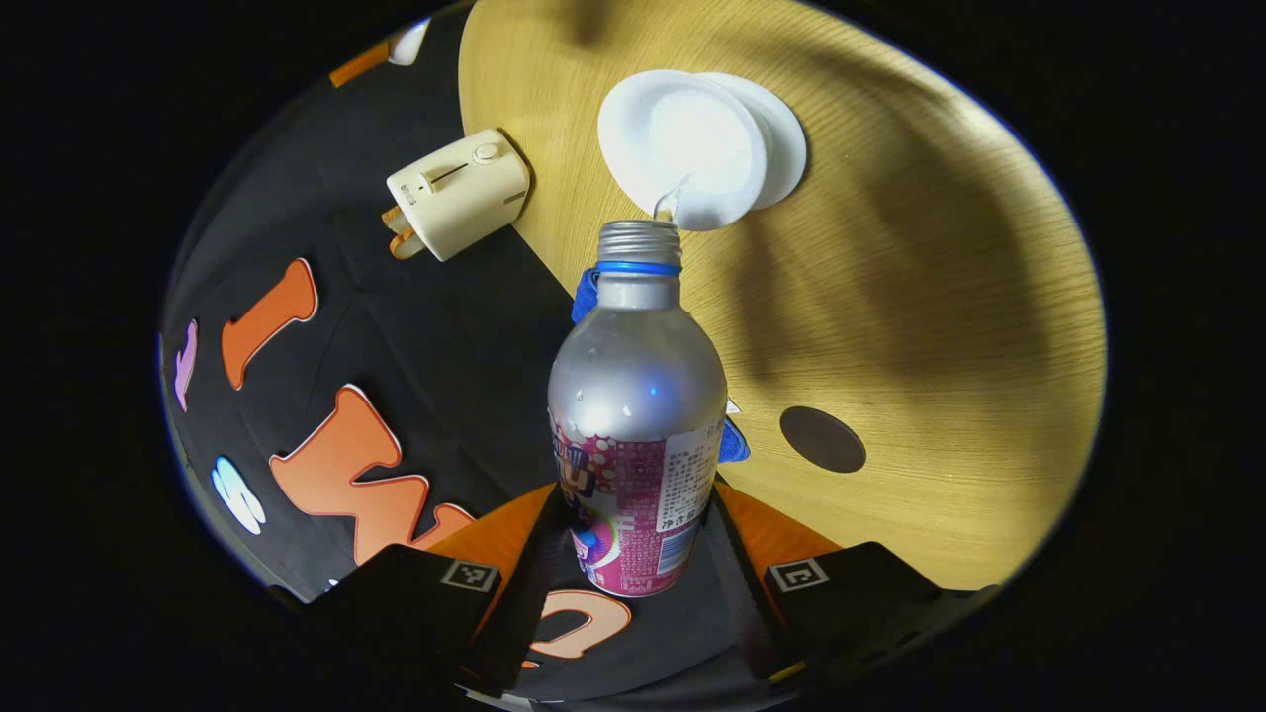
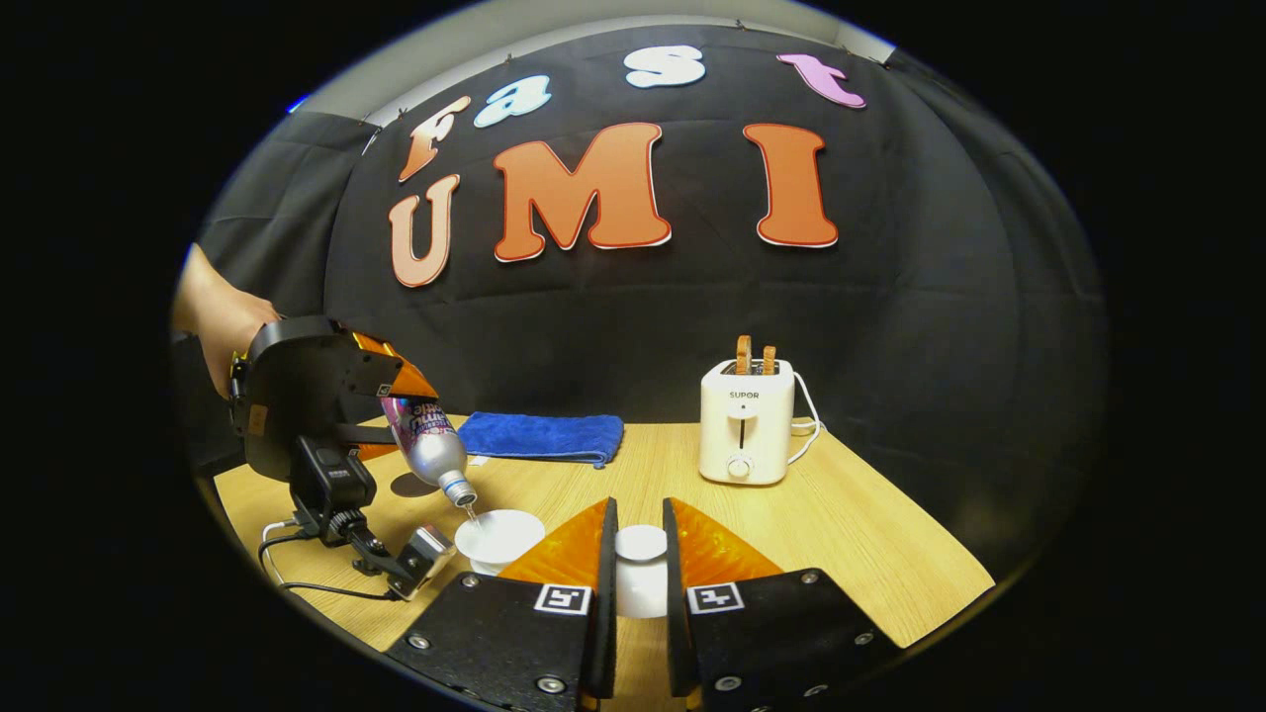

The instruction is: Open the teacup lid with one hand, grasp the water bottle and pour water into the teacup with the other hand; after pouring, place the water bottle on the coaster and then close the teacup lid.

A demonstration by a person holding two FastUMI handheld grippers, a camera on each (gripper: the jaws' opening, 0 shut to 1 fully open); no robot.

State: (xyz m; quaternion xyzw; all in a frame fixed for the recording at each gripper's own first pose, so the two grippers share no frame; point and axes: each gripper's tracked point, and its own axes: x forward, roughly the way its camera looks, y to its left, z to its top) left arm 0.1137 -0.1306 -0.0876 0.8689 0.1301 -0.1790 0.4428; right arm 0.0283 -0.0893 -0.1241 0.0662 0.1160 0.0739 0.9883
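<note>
Near the tabletop's left edge, the left gripper (image 2: 396, 410) clamps the tilted water bottle (image 1: 635, 415), pouring into the teacup (image 2: 497, 539); right gripper (image 2: 638, 564) grips the lid (image 2: 641, 543) just beside it.

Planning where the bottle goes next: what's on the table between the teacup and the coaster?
Nothing: in the left gripper view, bare table runs from teacup to coaster.
</note>
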